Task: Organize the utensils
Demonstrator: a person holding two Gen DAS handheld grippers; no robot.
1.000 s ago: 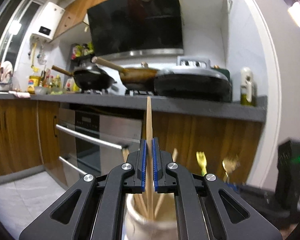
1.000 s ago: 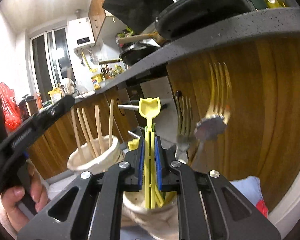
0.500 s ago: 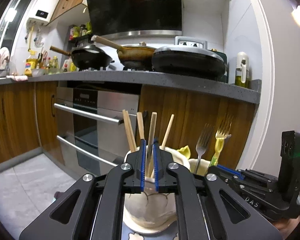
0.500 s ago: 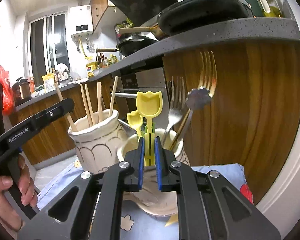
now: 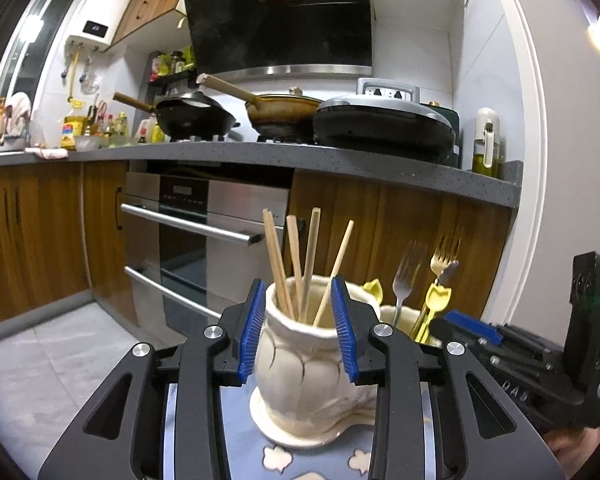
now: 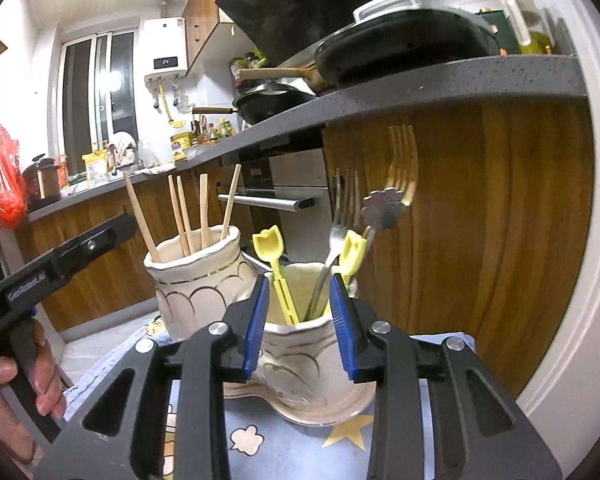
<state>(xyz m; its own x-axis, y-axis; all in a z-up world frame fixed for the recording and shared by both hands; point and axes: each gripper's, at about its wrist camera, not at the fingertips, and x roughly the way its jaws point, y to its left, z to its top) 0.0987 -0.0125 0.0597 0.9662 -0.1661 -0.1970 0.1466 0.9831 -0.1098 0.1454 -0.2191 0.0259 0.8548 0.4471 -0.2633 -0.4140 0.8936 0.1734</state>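
I have both tongs letting go at once. The left tongs (image 5: 299, 330) are opening, their blue pads (image 5: 249, 328) standing to either side of the cream ceramic jar (image 5: 308, 368) with nothing pinched between them; the pale wooden chopsticks (image 5: 308, 264) lean loose inside that jar. The right tongs (image 6: 299, 326) are opening too, framing the second cream ceramic jar (image 6: 300, 344), which holds the yellow plastic tulip-ended picks (image 6: 276, 264), a silver fork (image 6: 342, 216), a gold fork (image 6: 404, 164) and a flower-ended metal handle (image 6: 384, 210). Nothing sits in their grip either. Both jars stand side by side on the blue patterned cloth (image 6: 268, 440) over the surface.

To finish this release cleanly, I judge I should spread each pair fully before drawing back, then pull straight back along the line of the fingers, so no pad clips a jar rim or drags a chopstick sideways. The jars look top-heavy with tall utensils, so a nudge could tip them.
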